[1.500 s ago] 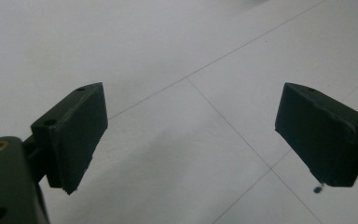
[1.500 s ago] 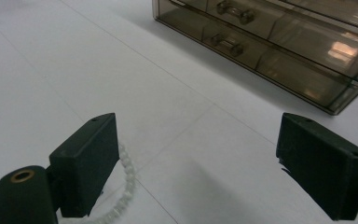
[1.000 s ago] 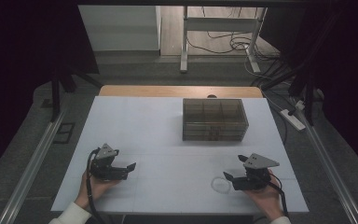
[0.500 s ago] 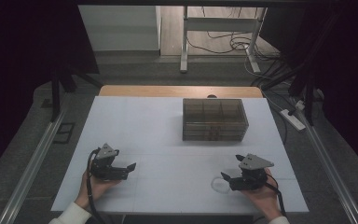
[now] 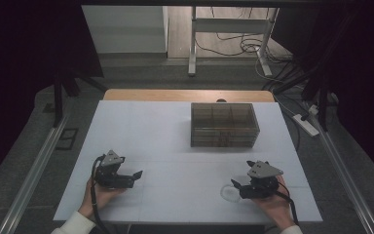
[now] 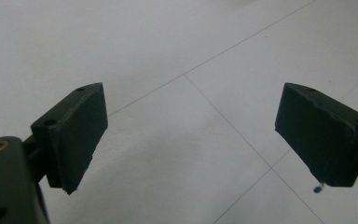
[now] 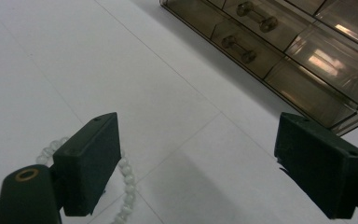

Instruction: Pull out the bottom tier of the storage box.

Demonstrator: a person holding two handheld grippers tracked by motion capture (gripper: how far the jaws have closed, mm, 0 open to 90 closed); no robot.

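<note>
The right hand-held gripper (image 5: 237, 187) sits near the counter's (image 5: 175, 136) front right corner, jaws spread wide and holding nothing. A white bead bracelet (image 7: 126, 179) lies flat on the counter just beside its left jaw, partly hidden by it. The left hand-held gripper (image 5: 135, 174) rests near the front left corner, also wide open and empty. A smoky plastic drawer box (image 5: 224, 124) stands toward the back edge.
</note>
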